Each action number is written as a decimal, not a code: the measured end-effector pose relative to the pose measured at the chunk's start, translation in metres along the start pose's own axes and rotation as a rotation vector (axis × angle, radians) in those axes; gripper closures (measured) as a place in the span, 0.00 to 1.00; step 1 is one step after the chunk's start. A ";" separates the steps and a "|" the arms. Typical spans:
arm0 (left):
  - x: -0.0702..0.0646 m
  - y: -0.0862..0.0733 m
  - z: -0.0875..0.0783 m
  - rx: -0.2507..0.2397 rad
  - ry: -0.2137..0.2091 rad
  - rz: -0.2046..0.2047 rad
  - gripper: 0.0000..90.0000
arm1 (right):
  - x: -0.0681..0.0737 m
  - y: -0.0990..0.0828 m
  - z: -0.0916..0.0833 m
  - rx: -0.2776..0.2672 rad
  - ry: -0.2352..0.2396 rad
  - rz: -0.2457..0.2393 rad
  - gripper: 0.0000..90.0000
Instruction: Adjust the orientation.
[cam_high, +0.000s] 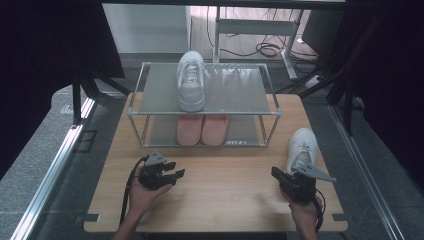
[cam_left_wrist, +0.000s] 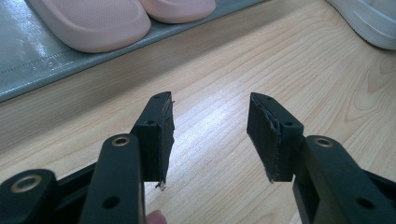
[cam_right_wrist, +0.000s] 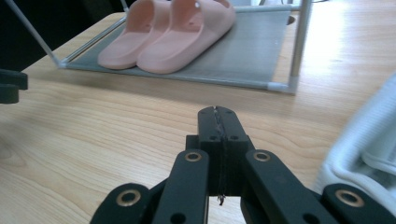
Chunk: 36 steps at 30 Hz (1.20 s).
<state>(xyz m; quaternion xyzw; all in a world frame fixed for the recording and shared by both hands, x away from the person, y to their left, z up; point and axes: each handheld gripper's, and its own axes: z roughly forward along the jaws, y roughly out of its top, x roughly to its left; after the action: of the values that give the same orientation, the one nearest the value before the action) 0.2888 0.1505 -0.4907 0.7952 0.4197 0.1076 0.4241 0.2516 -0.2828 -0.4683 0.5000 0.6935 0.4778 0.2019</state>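
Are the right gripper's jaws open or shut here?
Shut. In the right gripper view the right gripper has its two black jaws pressed flat together, nothing between them, beside the white sneaker.

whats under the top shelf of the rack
A pair of pink slippers sits side by side on the lower shelf, toes toward the person. The top shelf, with one white shoe on it, covers their far ends, so the heels are hidden from above.

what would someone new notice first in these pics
Probably the shoe rack at the table's far side, with one white sneaker on its top shelf and a pair of pink slippers below. A second white sneaker lies on the table just beyond the shut right gripper, while the left gripper hangs open over bare wood.
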 end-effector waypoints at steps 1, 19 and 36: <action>0.000 0.000 0.000 0.001 0.000 0.003 0.57 | -0.001 -0.001 -0.001 0.000 -0.004 0.002 1.00; 0.001 0.000 0.000 0.003 0.003 0.002 0.57 | -0.011 -0.011 0.003 0.063 -0.169 -0.053 1.00; 0.002 -0.001 0.001 0.013 -0.002 0.005 0.57 | -0.022 -0.027 -0.013 0.073 -0.183 -0.009 1.00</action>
<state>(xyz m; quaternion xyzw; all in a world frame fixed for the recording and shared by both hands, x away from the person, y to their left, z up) 0.2901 0.1512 -0.4922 0.7992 0.4178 0.1051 0.4192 0.2372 -0.3098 -0.4900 0.5454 0.6914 0.4036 0.2480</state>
